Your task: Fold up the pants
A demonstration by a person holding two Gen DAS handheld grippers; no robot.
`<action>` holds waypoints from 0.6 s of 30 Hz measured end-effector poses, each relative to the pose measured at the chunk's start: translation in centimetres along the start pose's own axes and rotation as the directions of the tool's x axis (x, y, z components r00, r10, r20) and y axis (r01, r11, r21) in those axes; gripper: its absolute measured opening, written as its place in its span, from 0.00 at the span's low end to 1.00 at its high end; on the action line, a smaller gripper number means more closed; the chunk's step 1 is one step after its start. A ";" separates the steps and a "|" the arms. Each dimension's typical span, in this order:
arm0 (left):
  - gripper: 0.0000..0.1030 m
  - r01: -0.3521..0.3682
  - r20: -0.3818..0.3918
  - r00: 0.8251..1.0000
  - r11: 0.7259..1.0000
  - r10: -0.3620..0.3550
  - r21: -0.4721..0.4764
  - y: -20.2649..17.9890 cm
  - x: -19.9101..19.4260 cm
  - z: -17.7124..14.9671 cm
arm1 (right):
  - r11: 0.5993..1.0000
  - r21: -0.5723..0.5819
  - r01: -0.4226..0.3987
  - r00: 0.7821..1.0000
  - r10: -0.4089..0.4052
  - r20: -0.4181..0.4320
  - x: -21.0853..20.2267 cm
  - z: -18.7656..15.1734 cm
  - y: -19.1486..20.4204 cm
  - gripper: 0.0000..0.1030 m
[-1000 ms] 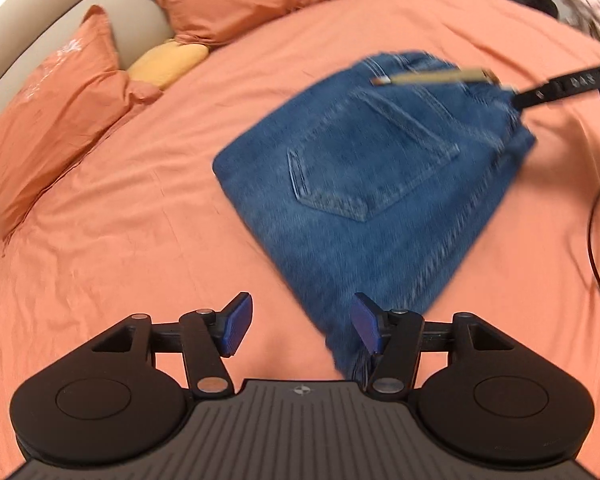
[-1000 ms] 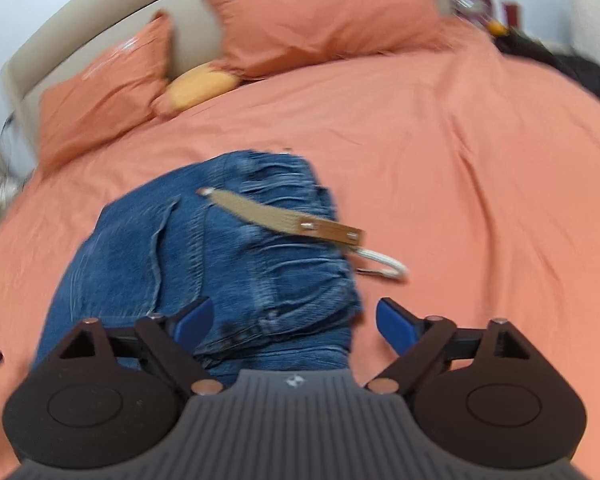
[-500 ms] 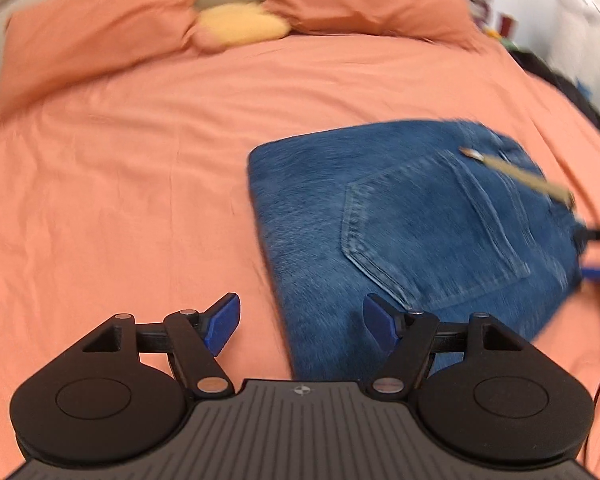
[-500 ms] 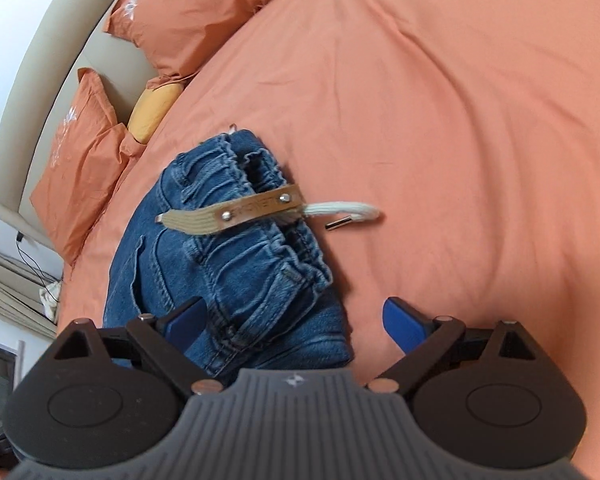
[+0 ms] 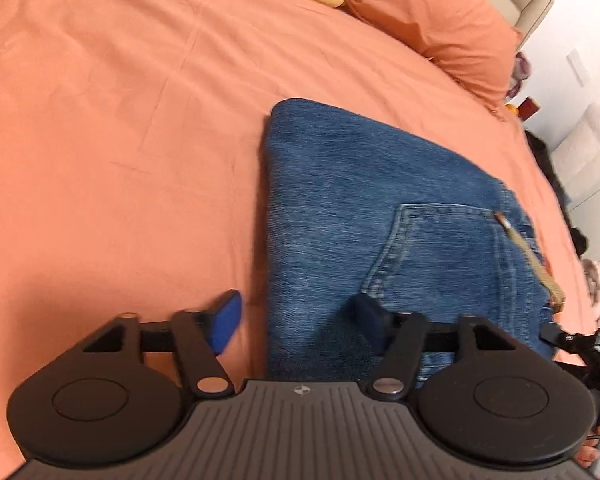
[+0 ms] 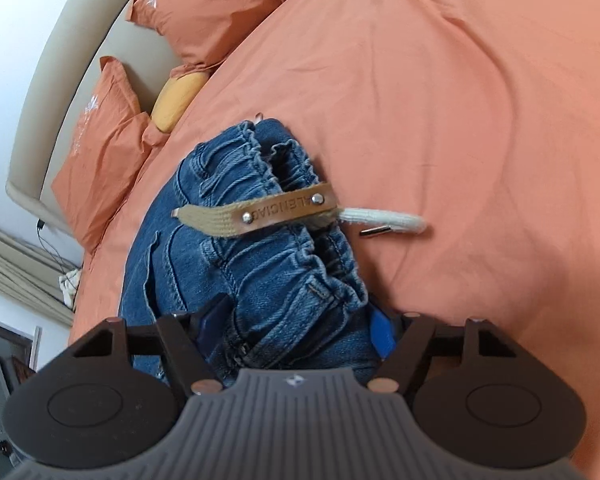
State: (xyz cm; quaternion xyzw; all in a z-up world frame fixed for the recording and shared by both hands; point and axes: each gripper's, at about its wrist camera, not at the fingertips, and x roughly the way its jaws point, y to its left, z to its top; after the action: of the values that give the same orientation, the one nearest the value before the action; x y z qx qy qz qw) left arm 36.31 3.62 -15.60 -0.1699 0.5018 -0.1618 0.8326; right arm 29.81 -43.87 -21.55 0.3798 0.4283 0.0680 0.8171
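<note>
Folded blue jeans lie on the orange bed sheet, back pocket up. My left gripper is open, its jaws straddling the folded left edge of the jeans at the near corner. In the right wrist view the jeans show their gathered waistband with a tan belt strap and a white cord trailing onto the sheet. My right gripper is open, with the waistband corner between its blue pads, one pad beside the fabric. Part of the right gripper shows at the jeans' right edge.
Orange pillows and a yellow cushion lie at the beige headboard. Pillows also show in the left wrist view. Clothes and white furniture stand past the bed's far side.
Both grippers have dropped closer to the jeans. The left now straddles the folded edge; the right has moved in over the waistband corner and its jaws have narrowed.
</note>
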 end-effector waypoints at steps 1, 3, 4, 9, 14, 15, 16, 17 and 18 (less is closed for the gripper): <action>0.39 0.023 -0.012 1.000 1.000 -0.023 -0.013 -0.1 -0.1 0.0 | 1.000 0.003 -0.001 1.000 0.001 0.004 0.0 0.0 0.0 0.62; 0.16 -0.005 0.001 1.000 1.000 0.005 0.017 -1.0 -0.6 0.1 | 1.000 0.009 -0.018 1.000 0.018 0.005 -0.2 -0.1 0.1 0.50; 0.11 -0.018 0.010 1.000 0.999 0.017 0.040 -1.7 -0.8 0.1 | 1.000 -0.009 -0.020 1.000 0.020 0.016 -0.4 -0.2 0.5 0.45; 0.07 -0.092 0.045 0.995 0.980 0.086 0.174 -4.5 -3.0 0.4 | 0.992 -0.124 0.009 0.997 0.001 0.075 -2.2 -1.0 3.3 0.37; 0.06 -0.156 0.069 0.987 0.958 0.143 0.243 -5.3 -6.9 1.5 | 0.991 -0.133 -0.016 0.998 0.025 0.065 -3.3 -1.7 6.4 0.35; 0.06 -0.168 0.071 0.985 0.954 0.155 0.247 -5.0 -8.0 1.7 | 0.989 -0.144 -0.023 0.998 0.031 0.059 -3.4 -2.1 7.3 0.35; 0.06 -0.179 0.072 0.984 0.951 0.166 0.251 -4.5 -9.1 1.9 | 0.987 -0.159 -0.028 0.998 0.038 0.055 -3.5 -2.6 8.4 0.35; 0.06 -0.193 0.076 0.981 0.947 0.179 0.258 -4.0 -10.3 2.0 | 0.984 -0.174 -0.037 0.998 0.046 0.051 -3.5 -3.3 9.6 0.35; 0.06 -0.212 0.084 0.977 0.940 0.196 0.268 -3.4 -11.6 2.1 | 0.982 -0.184 -0.050 0.997 0.059 0.044 -3.4 -3.9 10.8 0.35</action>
State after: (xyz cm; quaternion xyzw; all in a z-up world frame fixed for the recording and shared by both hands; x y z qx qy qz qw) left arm 32.70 5.97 -4.18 -0.0041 0.4660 -0.1379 0.8740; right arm 27.08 -35.53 -13.38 0.3163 0.3894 0.1199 0.8567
